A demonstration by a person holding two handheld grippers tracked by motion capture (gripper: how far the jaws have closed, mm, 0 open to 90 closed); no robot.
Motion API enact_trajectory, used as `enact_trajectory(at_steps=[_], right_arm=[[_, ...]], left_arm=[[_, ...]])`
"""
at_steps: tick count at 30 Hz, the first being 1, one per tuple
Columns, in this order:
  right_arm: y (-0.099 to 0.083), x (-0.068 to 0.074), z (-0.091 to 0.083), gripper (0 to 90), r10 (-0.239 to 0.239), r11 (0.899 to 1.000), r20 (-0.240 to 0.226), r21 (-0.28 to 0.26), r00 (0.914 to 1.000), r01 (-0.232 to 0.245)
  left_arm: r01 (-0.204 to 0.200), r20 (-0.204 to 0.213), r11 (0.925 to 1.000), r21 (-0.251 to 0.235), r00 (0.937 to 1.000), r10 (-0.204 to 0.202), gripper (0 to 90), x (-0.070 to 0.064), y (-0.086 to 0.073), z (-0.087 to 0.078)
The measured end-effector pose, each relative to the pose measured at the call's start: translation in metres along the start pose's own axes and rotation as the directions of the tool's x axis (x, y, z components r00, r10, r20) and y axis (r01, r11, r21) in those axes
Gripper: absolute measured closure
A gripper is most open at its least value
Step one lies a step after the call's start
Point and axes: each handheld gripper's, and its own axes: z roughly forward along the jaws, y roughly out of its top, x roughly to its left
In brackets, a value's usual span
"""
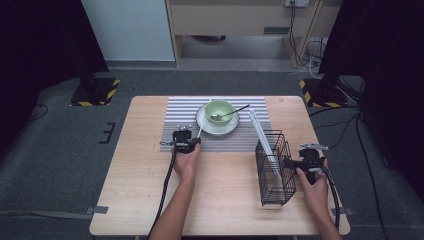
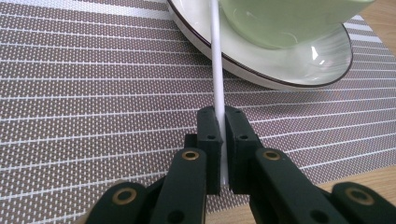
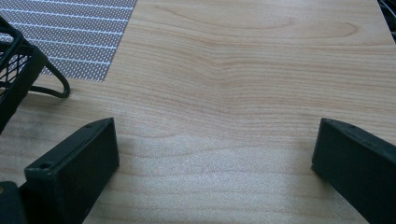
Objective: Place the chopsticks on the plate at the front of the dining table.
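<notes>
A pale green bowl [image 1: 219, 111] with a dark-handled spoon [image 1: 230, 113] in it stands on a white plate [image 1: 217, 127], on a striped placemat [image 1: 177, 116]. My left gripper [image 1: 195, 140] [image 2: 220, 117] is just off the plate's near left edge, shut on a thin white stick [image 1: 199, 132] [image 2: 216, 60]. The stick runs up over the plate rim [image 2: 261, 77] beside the bowl [image 2: 285, 21]. My right gripper [image 1: 306, 156] [image 3: 215, 144] is open over bare wood, just right of a black wire rack [image 1: 274, 170] [image 3: 14, 70].
A white flat piece [image 1: 263, 138] leans in the rack, seen edge-on, with its top over the placemat. The wooden table [image 1: 130, 180] has bare room at the left and front. Dark stands and cables lie on the floor beyond the table's far corners.
</notes>
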Motion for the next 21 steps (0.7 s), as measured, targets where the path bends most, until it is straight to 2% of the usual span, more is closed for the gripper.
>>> enact_trajectory(at_steps=[21], right_arm=[[0.000,0.000,0.000,0.7,0.000,1.000,0.000,0.001,1.0000,0.000]], left_arm=[[-0.031,0.005,0.9995,-0.010,0.9995,0.032,82.4,-0.011,-0.003,0.002]])
